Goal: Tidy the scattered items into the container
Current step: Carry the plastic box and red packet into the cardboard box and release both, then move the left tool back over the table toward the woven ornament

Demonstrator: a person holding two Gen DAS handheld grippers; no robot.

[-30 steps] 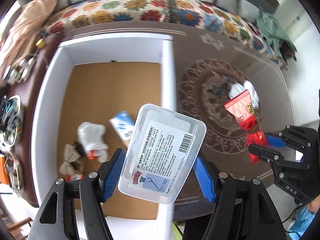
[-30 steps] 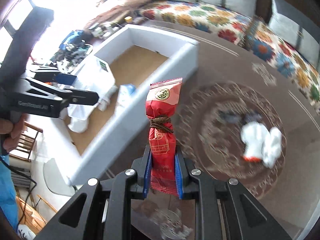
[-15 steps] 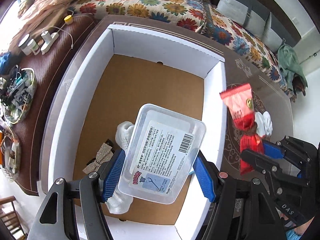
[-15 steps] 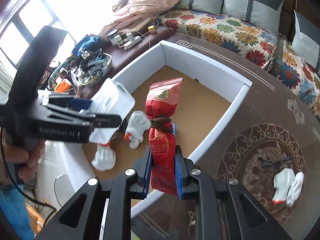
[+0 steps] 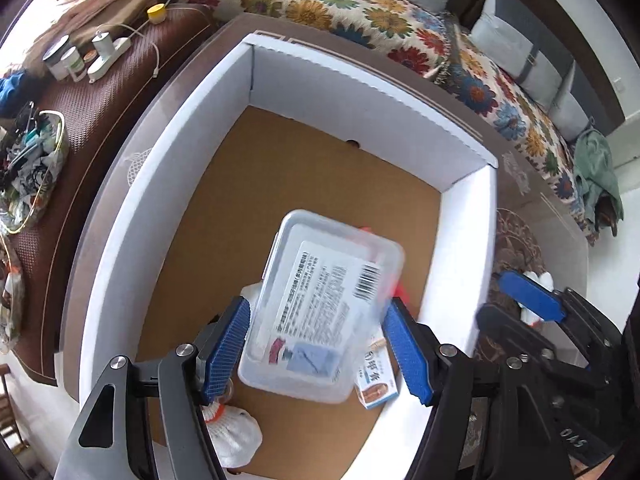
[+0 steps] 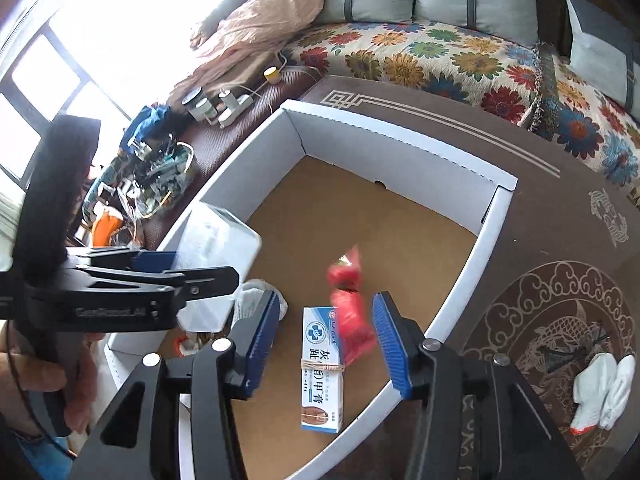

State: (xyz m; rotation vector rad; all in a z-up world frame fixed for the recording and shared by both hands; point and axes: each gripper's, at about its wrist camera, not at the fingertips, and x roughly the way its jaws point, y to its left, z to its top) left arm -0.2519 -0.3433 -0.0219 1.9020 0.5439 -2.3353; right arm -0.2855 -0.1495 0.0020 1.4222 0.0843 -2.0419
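Note:
A white cardboard box with a brown floor stands on the dark table; it also shows in the right wrist view. My left gripper is open over the box, and the clear plastic container is blurred between its fingers, loose from the pads. My right gripper is open over the box, and the red snack packet is blurred in mid-air between its fingers. A blue-and-white medicine carton and a white glove lie inside the box.
A pair of white gloves and a dark hair clip lie on the table's round pattern right of the box. A flowered sofa runs behind. A side shelf with bottles and a power strip is on the left.
Both grippers have moved over the box and opened. The red packet has left the right gripper and is dropping. The clear container has come loose from the left pads.

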